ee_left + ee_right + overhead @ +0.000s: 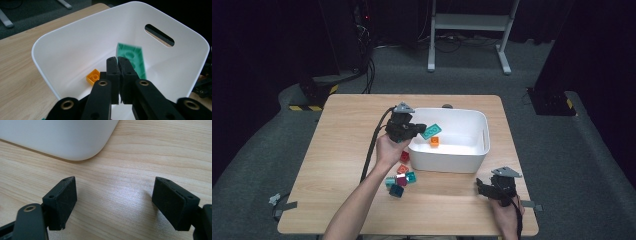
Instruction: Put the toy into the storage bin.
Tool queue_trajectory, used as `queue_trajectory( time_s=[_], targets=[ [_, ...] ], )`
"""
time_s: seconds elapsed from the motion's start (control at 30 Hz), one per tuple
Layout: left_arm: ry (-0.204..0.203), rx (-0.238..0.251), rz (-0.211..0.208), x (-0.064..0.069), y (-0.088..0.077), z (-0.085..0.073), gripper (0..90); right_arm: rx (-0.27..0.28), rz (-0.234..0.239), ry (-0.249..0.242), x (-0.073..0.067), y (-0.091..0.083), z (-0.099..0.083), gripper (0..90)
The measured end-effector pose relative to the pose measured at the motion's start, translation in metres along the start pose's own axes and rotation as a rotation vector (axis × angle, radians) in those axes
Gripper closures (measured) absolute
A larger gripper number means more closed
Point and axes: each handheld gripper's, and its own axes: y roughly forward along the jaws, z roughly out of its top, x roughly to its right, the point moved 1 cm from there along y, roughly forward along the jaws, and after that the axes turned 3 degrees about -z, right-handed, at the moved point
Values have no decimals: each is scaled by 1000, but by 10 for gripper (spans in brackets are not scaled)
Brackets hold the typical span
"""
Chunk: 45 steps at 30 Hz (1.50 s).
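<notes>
My left gripper [421, 129] reaches over the left rim of a white bin [486, 131]. In the left gripper view its jaws [117, 60] stand a narrow slit apart with nothing between the pads. A teal-green brick [132, 60] shows blurred just past the fingertips, inside the bin [75, 45]; the high view has this brick [431, 131] beside the jaw tips. A small orange brick [434, 141] lies on the bin floor [93, 76]. My right gripper [479, 186] rests low over the table near the bin's front right corner, its jaws [113, 192] wide open and empty.
Several loose bricks [399, 179], teal, red and dark blue, lie on the wooden table in front of the bin's left corner, with a red one [404, 156] against the bin wall. The bin's rounded corner [62, 137] sits just ahead of my right gripper.
</notes>
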Motion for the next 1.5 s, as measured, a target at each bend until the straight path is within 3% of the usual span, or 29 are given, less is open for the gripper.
queue_trajectory(
  time_s=[0.1, 0.27, 0.63, 0.93, 1.03, 1.37, 1.5],
  targets=[
    [11, -19, 7, -1, 4, -2, 608, 0, 0, 0, 0, 0, 0, 202],
    [19, -1, 19, -1, -3, -5, 513, 0, 1, 0, 0, 0, 0, 202],
    [-31, 72, 55, -13, -40, -19, 470, 0, 1, 0, 0, 0, 0, 202],
    [-89, 107, 100, -25, -64, -43, 434, 0, 1, 0, 0, 0, 0, 202],
    [-85, 125, 117, -24, -72, -53, 422, 0, 1, 0, 0, 0, 0, 202],
    [-120, 109, 152, -26, -86, -96, 401, 0, 1, 0, 0, 0, 0, 202],
    [-122, 75, 182, -28, -84, -111, 392, 0, 1, 0, 0, 0, 0, 202]
  ],
)
